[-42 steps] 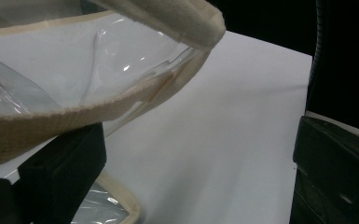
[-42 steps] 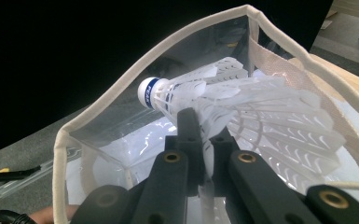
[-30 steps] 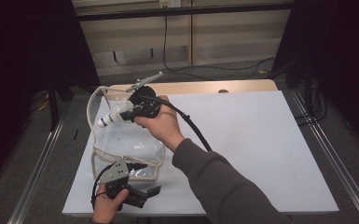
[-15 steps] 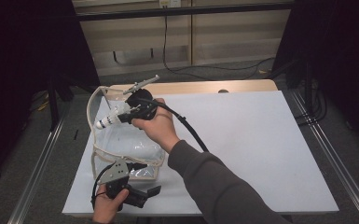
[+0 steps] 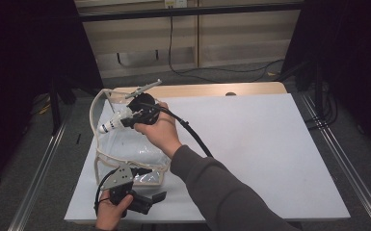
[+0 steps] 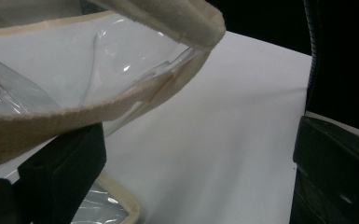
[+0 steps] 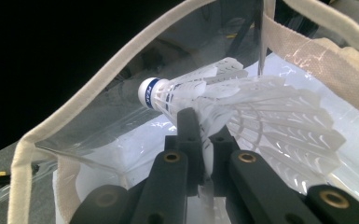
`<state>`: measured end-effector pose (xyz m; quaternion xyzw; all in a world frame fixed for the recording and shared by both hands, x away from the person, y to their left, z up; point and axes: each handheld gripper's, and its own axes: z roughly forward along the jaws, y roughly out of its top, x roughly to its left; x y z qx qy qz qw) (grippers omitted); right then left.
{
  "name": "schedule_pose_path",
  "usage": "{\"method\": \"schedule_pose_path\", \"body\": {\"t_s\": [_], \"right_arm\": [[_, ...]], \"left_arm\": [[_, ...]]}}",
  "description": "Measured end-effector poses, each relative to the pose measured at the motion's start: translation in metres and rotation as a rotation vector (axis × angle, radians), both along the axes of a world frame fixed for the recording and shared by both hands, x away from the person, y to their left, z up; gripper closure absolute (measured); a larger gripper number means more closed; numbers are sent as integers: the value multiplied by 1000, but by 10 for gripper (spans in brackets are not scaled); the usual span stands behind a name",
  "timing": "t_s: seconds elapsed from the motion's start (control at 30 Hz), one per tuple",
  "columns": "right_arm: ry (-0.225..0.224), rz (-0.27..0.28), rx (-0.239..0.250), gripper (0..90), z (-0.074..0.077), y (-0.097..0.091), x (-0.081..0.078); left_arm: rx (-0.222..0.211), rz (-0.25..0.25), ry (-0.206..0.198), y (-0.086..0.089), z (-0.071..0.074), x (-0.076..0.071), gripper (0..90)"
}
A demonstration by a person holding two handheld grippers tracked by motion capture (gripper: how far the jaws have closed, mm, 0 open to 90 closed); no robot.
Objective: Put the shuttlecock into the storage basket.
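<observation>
A clear plastic bag point(image 5: 125, 149) with cream fabric trim stands on the white table point(image 5: 270, 154) at the left, its mouth open upward. My right gripper point(image 5: 126, 120) hovers over the bag's far rim, shut on the skirt of a white plastic shuttlecock point(image 5: 110, 125). In the right gripper view the shuttlecock point(image 7: 242, 107) points its blue-banded cork away, just inside the bag's trim point(image 7: 98, 88), with the right gripper point(image 7: 200, 128) pinching its feathers. My left gripper point(image 5: 150, 199) sits at the bag's near corner. Its jaws stand wide apart, and the cream trim point(image 6: 74, 116) runs across the left one.
The right gripper's black cable point(image 5: 192, 134) trails across the table toward the person's sleeve. A wooden board edge point(image 5: 207, 90) runs along the table's far side. Metal rails point(image 5: 337, 154) flank the table. Dark curtains stand at both sides.
My right gripper has drifted slightly left and down with the shuttlecock, still over the bag's mouth. The left gripper has stayed where it was.
</observation>
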<state>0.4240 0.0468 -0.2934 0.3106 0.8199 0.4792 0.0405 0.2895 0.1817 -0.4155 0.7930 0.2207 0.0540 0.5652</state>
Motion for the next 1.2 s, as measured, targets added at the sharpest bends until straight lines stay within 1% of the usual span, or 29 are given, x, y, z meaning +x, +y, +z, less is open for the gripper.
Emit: {"method": "schedule_pose_path", "body": {"t_s": [0.17, 0.37, 0.53, 0.8, 1.0, 1.2], "right_arm": [[6, -3, -4, 872, -4, 2, 2], [4, -8, -8, 872, -7, 3, 4], [-6, -14, -15, 872, -8, 5, 4], [-4, -20, -16, 872, -10, 7, 6], [-3, -37, -32, 872, -12, 8, 5], [-10, -38, -49, 872, -14, 8, 6]], "left_arm": [[0, -2, -1, 0, 0, 0, 28], [-1, -1, 0, 0, 0, 0, 28], [-1, -1, -1, 0, 0, 0, 28], [1, -2, -2, 0, 0, 0, 28], [2, -3, -2, 0, 0, 0, 28], [3, -2, -2, 0, 0, -1, 28]]}}
